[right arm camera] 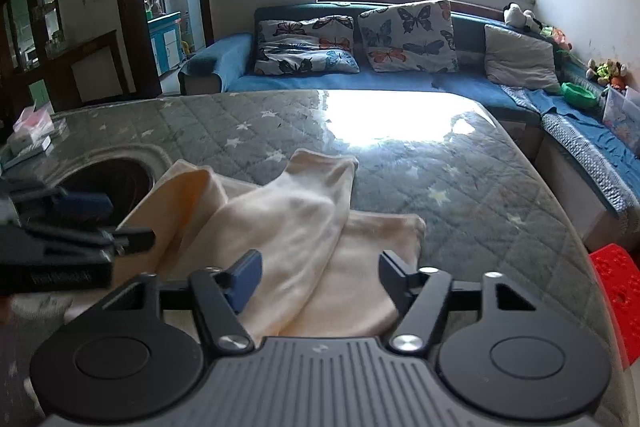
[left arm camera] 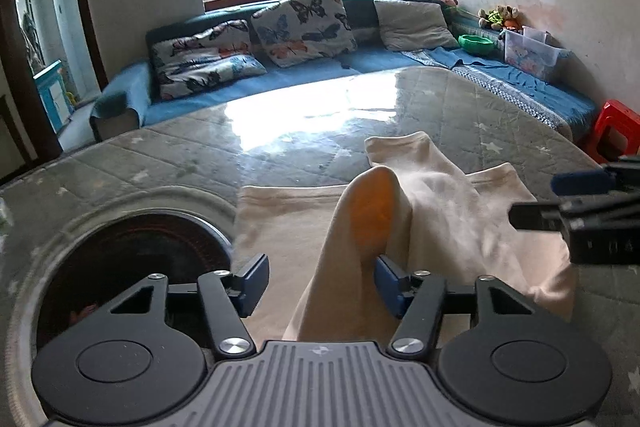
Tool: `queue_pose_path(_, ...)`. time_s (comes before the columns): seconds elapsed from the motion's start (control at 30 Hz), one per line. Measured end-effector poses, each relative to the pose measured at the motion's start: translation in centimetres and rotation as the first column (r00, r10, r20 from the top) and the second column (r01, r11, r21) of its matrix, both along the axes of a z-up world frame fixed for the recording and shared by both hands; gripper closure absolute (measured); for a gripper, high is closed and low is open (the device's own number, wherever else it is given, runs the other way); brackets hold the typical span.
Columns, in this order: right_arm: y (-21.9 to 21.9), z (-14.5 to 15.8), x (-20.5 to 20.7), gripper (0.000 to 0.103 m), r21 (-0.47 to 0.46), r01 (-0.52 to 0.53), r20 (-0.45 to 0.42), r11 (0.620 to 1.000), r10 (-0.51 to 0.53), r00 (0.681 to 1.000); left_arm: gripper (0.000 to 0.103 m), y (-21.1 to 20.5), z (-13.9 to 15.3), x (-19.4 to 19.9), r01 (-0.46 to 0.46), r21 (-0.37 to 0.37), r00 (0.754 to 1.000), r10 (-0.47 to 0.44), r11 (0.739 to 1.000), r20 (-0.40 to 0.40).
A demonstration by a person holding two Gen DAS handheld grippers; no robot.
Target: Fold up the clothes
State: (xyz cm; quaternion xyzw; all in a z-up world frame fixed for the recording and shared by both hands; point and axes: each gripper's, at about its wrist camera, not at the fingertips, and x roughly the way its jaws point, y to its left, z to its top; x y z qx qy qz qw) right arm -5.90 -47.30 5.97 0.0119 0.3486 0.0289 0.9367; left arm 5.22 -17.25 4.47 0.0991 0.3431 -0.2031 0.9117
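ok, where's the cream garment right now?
The cream garment lies bunched on the quilted table, right of the round recess, between both open grippers.

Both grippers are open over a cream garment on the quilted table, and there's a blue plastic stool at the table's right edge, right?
Not quite: the plastic stool is red, not blue, as the right wrist view shows. The rest holds: the left gripper and right gripper are open over the cream garment on the quilted table.

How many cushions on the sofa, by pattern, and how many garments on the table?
Butterfly-print cushions: 2
Plain grey cushion: 1
Cream garment: 1
Total: 4
Both the left gripper and the right gripper are open.
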Motion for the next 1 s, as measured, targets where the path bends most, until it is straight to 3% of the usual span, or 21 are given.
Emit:
queue_pose_path(0.03,-0.1,-0.1,0.8,0.043,0.007,-0.002,-0.004,1.0,0.002,1.0,0.052,-0.1,-0.3,0.4,0.007,-0.006,1.0,-0.007,1.0,-0.008)
queue_pose_path(0.1,0.0,-0.4,2.2,0.049,0.017,-0.007,-0.015,1.0,0.008,1.0,0.08,-0.3,-1.0,1.1,0.026,-0.013,0.999,-0.026,1.0,-0.03)
queue_pose_path(0.2,0.3,-0.8,4.1,0.054,0.035,-0.018,-0.028,0.999,0.019,0.999,0.094,0.0,-1.4,1.3,0.047,-0.02,0.998,-0.048,0.999,-0.031)
queue_pose_path(0.53,4.0,-2.7,9.3,0.059,0.055,-0.083,-0.087,0.995,0.088,0.992,0.096,3.9,0.4,0.5,-0.079,-0.045,0.996,0.081,0.996,0.033)
queue_pose_path(0.73,5.6,-4.1,9.2,0.074,-0.028,-0.11,-0.112,0.994,0.106,0.988,0.096,6.1,1.1,-0.6,-0.126,-0.051,0.991,0.129,0.991,0.045)
queue_pose_path(0.8,5.7,-3.8,8.9,0.097,-0.042,-0.11,-0.112,0.993,0.105,0.988,0.096,6.7,1.2,-0.9,-0.139,-0.045,0.989,0.141,0.989,0.052)
queue_pose_path(1.0,4.7,-2.4,6.3,0.1,-0.076,-0.084,-0.057,0.994,0.08,0.995,0.096,9.1,1.3,-2.2,-0.193,-0.051,0.98,0.196,0.98,0.047)
